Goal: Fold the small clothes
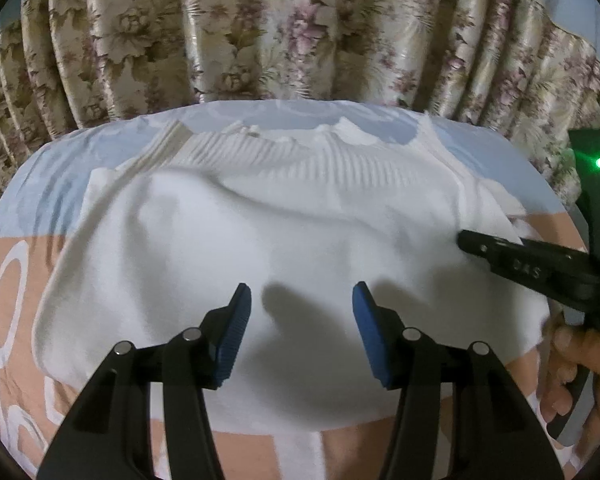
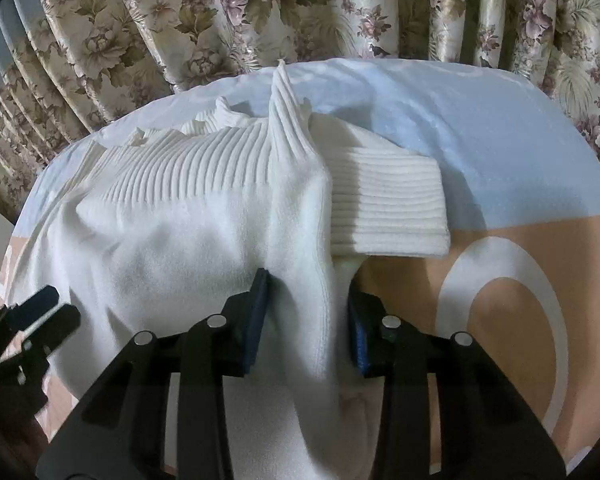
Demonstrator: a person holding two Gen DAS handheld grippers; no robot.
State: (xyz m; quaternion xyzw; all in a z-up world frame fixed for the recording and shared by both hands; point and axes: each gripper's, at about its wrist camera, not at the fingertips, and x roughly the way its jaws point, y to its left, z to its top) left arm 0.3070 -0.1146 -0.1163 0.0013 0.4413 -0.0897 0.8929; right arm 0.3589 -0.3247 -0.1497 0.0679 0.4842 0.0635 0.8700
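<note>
A small white knit sweater (image 1: 260,240) with ribbed hem lies spread on the bed. My left gripper (image 1: 302,312) is open and empty, hovering just above the sweater's middle. My right gripper (image 2: 306,308) has its blue pads on either side of a raised fold of the sweater (image 2: 300,240) at its right edge, gripping it. A ribbed cuff (image 2: 388,208) lies folded beside that ridge. The right gripper also shows at the right of the left wrist view (image 1: 472,244), and the left gripper shows at the left edge of the right wrist view (image 2: 48,308).
The bed cover (image 2: 480,128) is pale blue at the back and peach with white rings in front (image 2: 500,280). Floral curtains (image 1: 260,32) hang close behind the bed. A hand (image 1: 580,380) holds the right gripper's handle.
</note>
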